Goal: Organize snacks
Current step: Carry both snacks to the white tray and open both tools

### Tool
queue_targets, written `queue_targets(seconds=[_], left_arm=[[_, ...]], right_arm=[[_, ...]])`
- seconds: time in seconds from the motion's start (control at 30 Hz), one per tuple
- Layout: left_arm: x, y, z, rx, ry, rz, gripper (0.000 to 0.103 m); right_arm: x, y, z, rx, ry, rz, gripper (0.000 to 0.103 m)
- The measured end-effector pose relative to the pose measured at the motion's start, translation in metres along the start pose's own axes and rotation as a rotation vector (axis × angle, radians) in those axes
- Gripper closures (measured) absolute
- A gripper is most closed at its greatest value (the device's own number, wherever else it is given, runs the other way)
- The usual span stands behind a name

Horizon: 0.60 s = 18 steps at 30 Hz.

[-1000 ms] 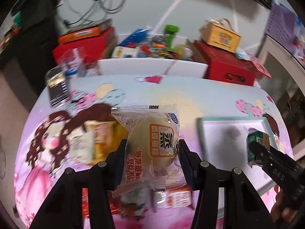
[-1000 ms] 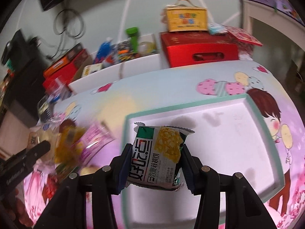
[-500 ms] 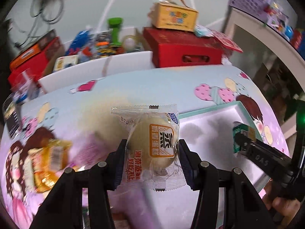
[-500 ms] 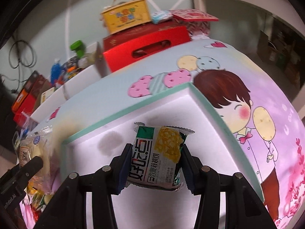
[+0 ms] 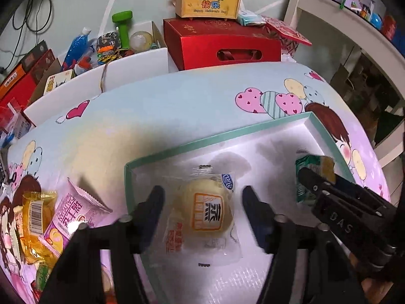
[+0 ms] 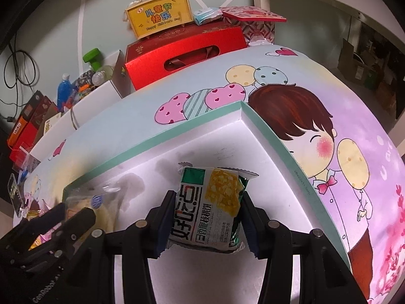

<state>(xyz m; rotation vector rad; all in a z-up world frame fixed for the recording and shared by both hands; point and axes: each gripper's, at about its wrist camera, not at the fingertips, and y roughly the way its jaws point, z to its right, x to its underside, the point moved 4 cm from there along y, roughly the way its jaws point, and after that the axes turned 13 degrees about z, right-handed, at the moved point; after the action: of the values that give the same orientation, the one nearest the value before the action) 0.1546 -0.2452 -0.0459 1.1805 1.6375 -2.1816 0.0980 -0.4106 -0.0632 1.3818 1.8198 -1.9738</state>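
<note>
The left tongs (image 5: pixel 202 202) stand spread, their tips clear of a clear-wrapped yellow bun (image 5: pixel 206 211) that lies on the white floor of the green-rimmed tray (image 5: pixel 215 139); its orange label carries Chinese characters. The right tongs (image 6: pixel 207 217) pinch a green and white snack packet (image 6: pixel 211 202) over the same tray, printed in large Chinese script above the pinyin "TAO BING". Left of the tray, on the cartoon tabletop (image 5: pixel 164 106), lie a pink packet (image 5: pixel 68 217) and a yellow one (image 5: pixel 38 212). Beyond the tabletop a red gift box (image 5: pixel 222 45) bears a yellow carton (image 5: pixel 208 1) reading "Happy Children's Day".
</note>
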Motion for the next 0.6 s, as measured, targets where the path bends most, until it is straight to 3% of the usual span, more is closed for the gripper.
queue_targets(seconds=[0.1, 0.17, 0.23, 0.33, 0.47, 0.53, 0.6], left_arm=[[-0.002, -0.009, -0.007, -0.01, -0.012, 0.017, 0.035], [-0.004, -0.017, -0.015, -0.034, -0.019, 0.038, 0.034], [-0.005, -0.023, -0.024, -0.055, -0.035, 0.055, 0.022], [-0.006, -0.038, -0.043, -0.092, -0.07, 0.093, 0.016], [-0.001, -0.058, -0.073, -0.18, -0.095, 0.134, 0.013], [0.002, -0.067, -0.086, -0.216, -0.104, 0.151, 0.012], [0.008, -0.08, -0.104, -0.272, -0.118, 0.173, 0.012]], right_arm=[[0.002, 0.0, -0.003, 0.002, -0.019, -0.014, 0.049], [0.003, 0.0, -0.005, 0.006, -0.033, -0.021, 0.043], [0.003, -0.003, -0.009, 0.01, -0.052, -0.017, 0.032], [0.003, -0.008, -0.016, 0.007, -0.077, -0.016, 0.028], [0.003, -0.015, -0.023, 0.021, -0.109, -0.007, 0.024], [0.002, -0.021, -0.027, 0.021, -0.121, 0.007, 0.013], [0.001, -0.027, -0.031, 0.013, -0.129, 0.026, 0.007]])
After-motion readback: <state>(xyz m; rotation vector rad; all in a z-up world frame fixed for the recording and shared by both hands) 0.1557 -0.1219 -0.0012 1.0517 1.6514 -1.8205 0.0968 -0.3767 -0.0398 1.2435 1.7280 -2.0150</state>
